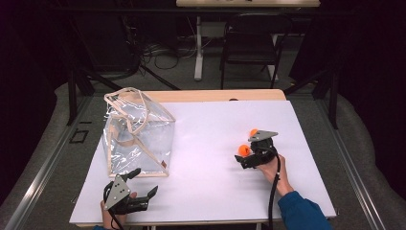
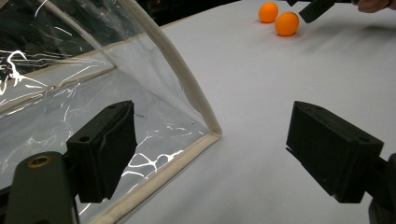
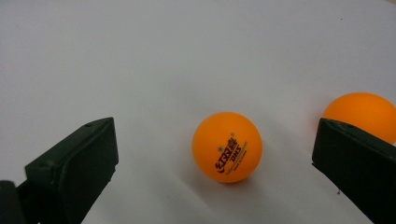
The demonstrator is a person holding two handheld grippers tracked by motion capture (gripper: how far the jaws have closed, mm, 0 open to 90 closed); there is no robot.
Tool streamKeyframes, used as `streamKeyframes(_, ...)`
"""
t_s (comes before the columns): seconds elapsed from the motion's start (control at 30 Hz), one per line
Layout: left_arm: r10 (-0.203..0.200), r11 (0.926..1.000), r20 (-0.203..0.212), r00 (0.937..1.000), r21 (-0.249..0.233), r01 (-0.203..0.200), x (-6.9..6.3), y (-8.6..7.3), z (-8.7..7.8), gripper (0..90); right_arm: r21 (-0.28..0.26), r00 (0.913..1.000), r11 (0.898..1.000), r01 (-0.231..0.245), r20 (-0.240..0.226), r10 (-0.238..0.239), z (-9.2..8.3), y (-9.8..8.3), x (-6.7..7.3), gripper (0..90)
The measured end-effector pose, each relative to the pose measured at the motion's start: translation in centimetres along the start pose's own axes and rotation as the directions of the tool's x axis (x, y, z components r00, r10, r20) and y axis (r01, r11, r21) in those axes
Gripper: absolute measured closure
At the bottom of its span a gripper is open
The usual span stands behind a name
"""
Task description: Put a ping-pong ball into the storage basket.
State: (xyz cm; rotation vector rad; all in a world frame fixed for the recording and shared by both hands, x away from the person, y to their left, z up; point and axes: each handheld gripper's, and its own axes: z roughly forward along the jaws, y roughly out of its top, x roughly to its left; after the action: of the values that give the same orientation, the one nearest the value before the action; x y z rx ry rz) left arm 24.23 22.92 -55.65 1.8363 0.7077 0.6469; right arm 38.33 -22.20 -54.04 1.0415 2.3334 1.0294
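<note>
Orange ball [image 3: 227, 147] on the white table cover [image 1: 210, 143], right of centre, bearing dark print and small stars on its side. Sits between the two black jaws of the right gripper [image 3: 215, 163], jaws spread wide, touching neither, the ball nearer the jaw at the right of the right gripper view. Second orange ball [image 3: 362, 114] just beyond, partly hidden behind that same jaw, apart from the first. From the high view, both balls [image 1: 244, 150] [image 1: 253, 132] just left of the right gripper [image 1: 246, 160], held by a hand [image 1: 275, 170] in a blue sleeve [image 1: 301, 213] coming in from the bottom right.

Clear plastic bag [image 1: 136, 136] with cream trim and looped handles standing upright on the left part of the cover, well apart from the balls. Left gripper [image 1: 143, 184] low at the near left edge, just in front of the bag's near bottom corner, jaws wide apart and holding nothing. In the left gripper view, one jaw in front of the bag's clear wall [image 2: 70, 107], the other over bare cover, the trimmed corner [image 2: 212, 133] between them; whether the jaw touches the plastic cannot be told. Both balls far off at the top of that view [image 2: 286, 24] [image 2: 268, 12], with a dark jaw tip of the other gripper beside them.

Beyond the table, a dark folding chair [image 1: 251, 45] and cables on a grey floor.
</note>
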Motion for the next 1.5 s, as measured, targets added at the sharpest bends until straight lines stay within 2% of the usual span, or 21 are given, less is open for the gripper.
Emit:
streamKeyframes(0.1,0.002,1.0,0.003,1.0,0.003,-0.002,0.0,0.0,0.0,15.8,0.024,0.9999,1.0,-0.001,0.011,0.001,0.5,0.0,-0.1,1.2)
streamKeyframes(0.2,0.002,1.0,0.004,1.0,0.002,-0.002,0.0,0.0,0.1,15.8,0.025,0.9999,1.0,0.0,0.011,0.0,0.7,-0.1,-0.1,4.2)
streamKeyframes(0.23,0.003,1.0,0.006,1.0,0.003,-0.003,0.0,0.0,0.1,15.8,0.037,0.9998,0.999,0.003,0.022,-0.004,0.8,-0.1,0.0,10.1)
streamKeyframes(0.33,0.003,1.0,0.004,1.0,0.003,-0.003,0.0,0.0,0.1,15.8,0.046,0.9999,0.999,0.001,0.016,-0.002,0.9,-0.1,-0.1,14.4)
streamKeyframes(0.57,0.005,1.0,0.002,1.0,0.004,-0.005,0.0,0.0,0.1,15.8,0.086,0.9993,0.996,0.006,0.035,-0.009,1.1,0.0,0.1,30.0)
streamKeyframes(0.67,0.004,1.0,0.006,1.0,0.004,-0.004,0.0,0.0,0.1,15.8,0.087,0.999,0.996,0.003,0.044,-0.007,1.1,-0.1,0.0,35.5)
streamKeyframes(0.7,0.005,1.0,0.004,1.0,0.004,-0.005,0.0,0.0,0.1,15.8,0.1,0.9987,0.995,-0.003,0.051,-0.002,1.2,-0.1,0.0,40.1)
streamKeyframes(0.8,0.008,1.0,0.007,0.9999,0.004,-0.008,0.0,0.0,0.1,15.8,0.103,0.9984,0.995,-0.001,0.057,-0.005,1.2,-0.1,0.0,44.5)
streamKeyframes(0.83,0.009,0.9999,0.008,0.9999,0.005,-0.009,0.0,0.0,0.1,15.8,0.104,0.9978,0.994,-0.008,0.066,0.001,1.2,-0.1,-0.1,49.9)
streamKeyframes(1.17,0.015,0.9999,0.011,0.9998,-0.001,-0.015,-0.1,0.0,0.1,15.8,0.109,0.9981,0.994,-0.025,0.059,0.019,0.6,0.3,-0.5,50.4)
streamKeyframes(1.5,0.014,0.9999,0.006,0.9999,-0.003,-0.014,0.0,0.0,0.0,15.8,0.103,0.9983,0.995,-0.018,0.058,0.012,-0.3,0.8,-0.4,50.4)
